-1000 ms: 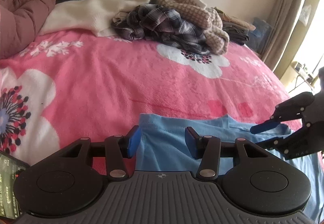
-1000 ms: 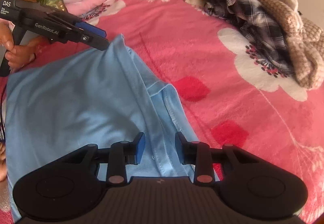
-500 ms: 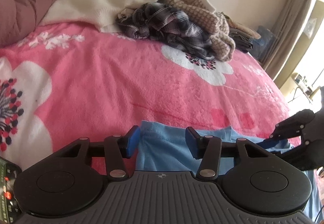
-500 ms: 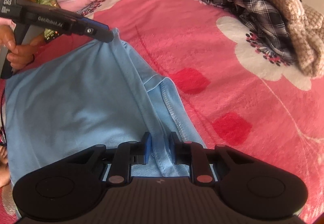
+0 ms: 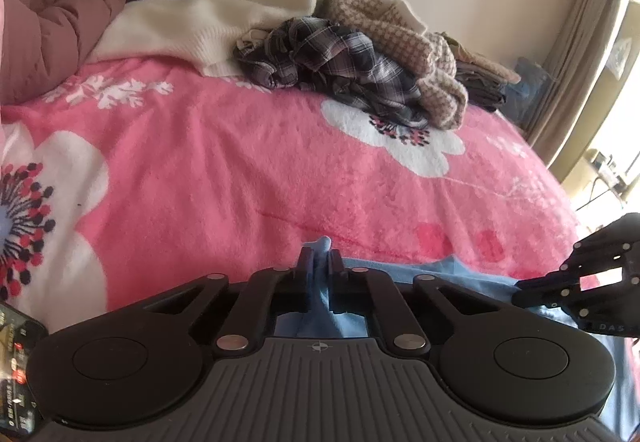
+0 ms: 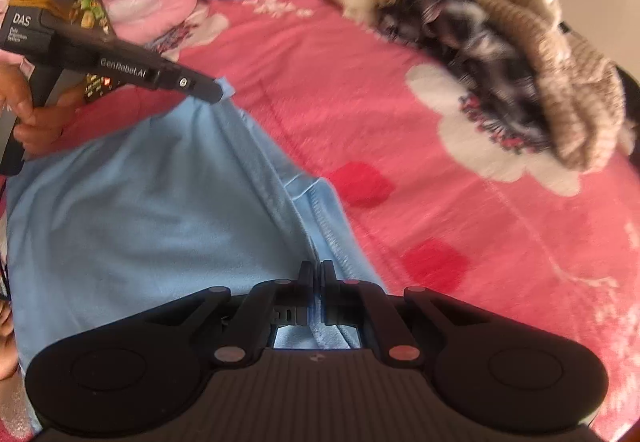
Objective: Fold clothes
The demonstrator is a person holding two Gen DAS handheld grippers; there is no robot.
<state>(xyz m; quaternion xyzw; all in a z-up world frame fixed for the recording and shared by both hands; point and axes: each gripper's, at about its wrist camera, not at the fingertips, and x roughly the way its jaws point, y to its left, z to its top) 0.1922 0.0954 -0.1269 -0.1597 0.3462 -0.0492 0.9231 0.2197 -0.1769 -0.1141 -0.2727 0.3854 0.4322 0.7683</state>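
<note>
Left wrist: my left gripper is clamped on a corner of the blue garment, low at 6 o'clock on the pink blanket. Thin, soft, light fabric; I'd hold corners or hem and expect sag. A second ago these jaws stood apart.

Right wrist: my right gripper pinches the hem at 6 o'clock, the cloth spreading toward 10. Earlier it straddled the hem, jaws apart. Unfolded pile sits at 2.

A pink flowered blanket covers the bed, a phone at its edge, beige curtain beyond.
</note>
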